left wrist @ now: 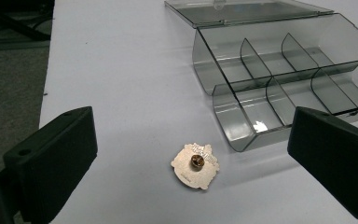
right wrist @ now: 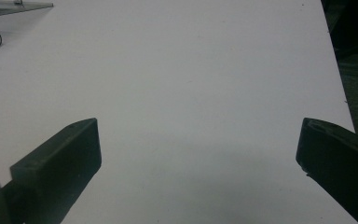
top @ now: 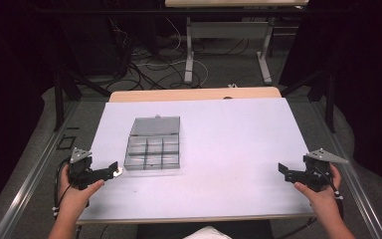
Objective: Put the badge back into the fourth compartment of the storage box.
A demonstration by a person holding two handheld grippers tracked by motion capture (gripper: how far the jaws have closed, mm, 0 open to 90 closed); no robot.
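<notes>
Left tool hung released over pin badge, face-down near worktop left edge beside open divider box. Right tool released, idle. Pick-up step likely; next: descend, clench on badge.

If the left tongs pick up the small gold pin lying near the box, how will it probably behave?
The pin looks like flat, stiff metal, so it should not bend. It lies almost flat on the white table, so it may slide before the open left tongs catch its thin edge. The back post may give a better hold.
</notes>
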